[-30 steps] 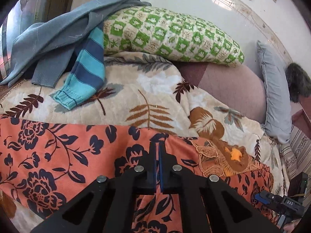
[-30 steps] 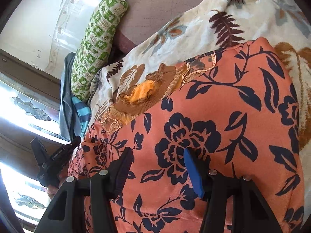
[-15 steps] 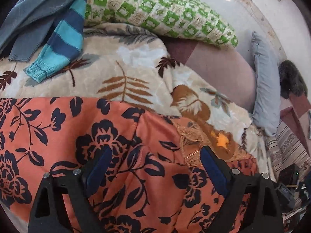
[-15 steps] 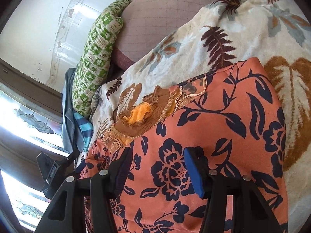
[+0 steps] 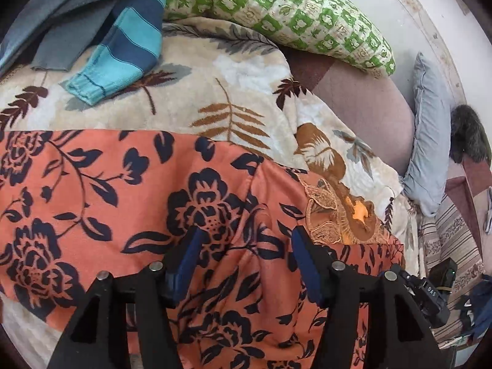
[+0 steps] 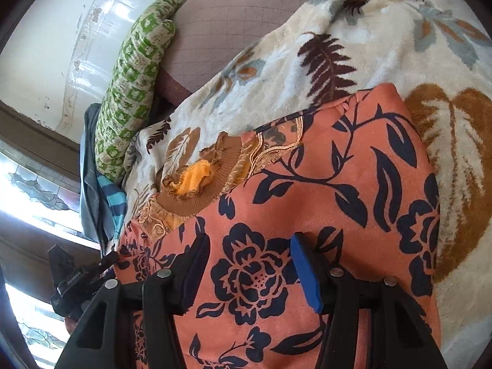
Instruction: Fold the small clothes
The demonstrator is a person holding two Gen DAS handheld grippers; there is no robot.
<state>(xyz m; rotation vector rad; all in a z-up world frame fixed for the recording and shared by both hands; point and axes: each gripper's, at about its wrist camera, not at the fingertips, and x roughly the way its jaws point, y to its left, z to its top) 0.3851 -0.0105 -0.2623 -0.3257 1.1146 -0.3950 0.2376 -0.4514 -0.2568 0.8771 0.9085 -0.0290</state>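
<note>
An orange garment with a dark navy flower print (image 5: 129,203) lies spread on a cream leaf-patterned blanket (image 5: 233,92). It has a brown embroidered neckline with an orange patch (image 5: 347,215). My left gripper (image 5: 246,255) is open and empty just above the cloth near a raised fold. In the right wrist view the same garment (image 6: 323,190) lies flat with its neckline (image 6: 196,184) to the left. My right gripper (image 6: 249,264) is open and empty above a flower print. The right gripper's body also shows in the left wrist view (image 5: 427,298).
A green patterned pillow (image 5: 292,15), a blue-striped sweater sleeve (image 5: 123,49) and a grey garment (image 5: 61,15) lie at the back of the bed. A pale blue pillow (image 5: 430,129) stands at the right. A window (image 6: 24,209) is at the left in the right wrist view.
My left gripper was shut on a pinch of the orange cloth one second ago; it has opened and let go. Both grippers have drawn back a little from the garment.
</note>
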